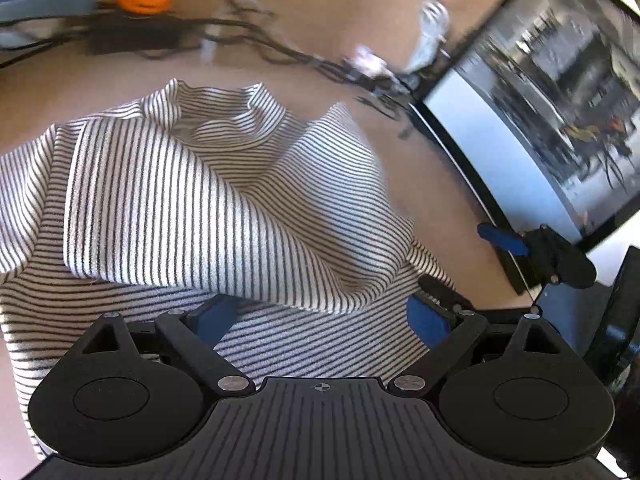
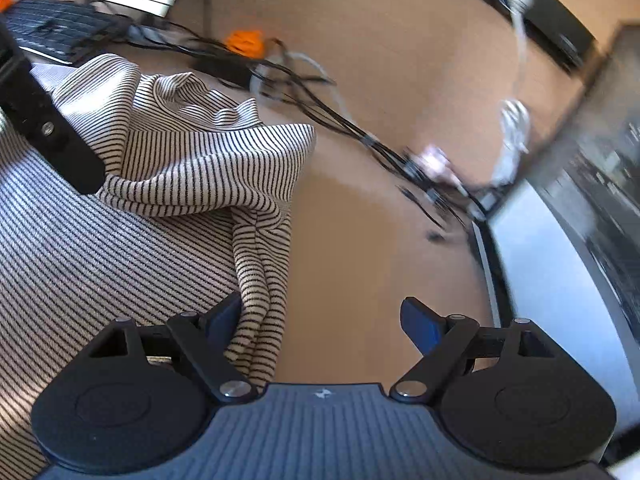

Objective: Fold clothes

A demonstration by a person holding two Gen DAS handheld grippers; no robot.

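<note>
A black-and-white striped garment (image 1: 192,208) lies bunched on the tan table (image 1: 432,184), with one part folded loosely over the rest. My left gripper (image 1: 320,320) hovers low over its near edge, jaws wide open, and the fold drapes across the gap without being pinched. My right gripper (image 2: 322,322) is open at the garment's right edge (image 2: 200,168). A twisted strip of the cloth (image 2: 260,280) lies against its left finger (image 2: 224,320), while its right finger stands over bare table. One blue-tipped finger (image 1: 502,239) of the right gripper shows in the left wrist view.
A dark monitor (image 1: 552,120) stands on the table at the right. Black cables (image 2: 320,108), an orange object (image 2: 244,42) and a black box lie beyond the garment. A keyboard (image 2: 52,28) sits far left. Bare table lies between garment and monitor.
</note>
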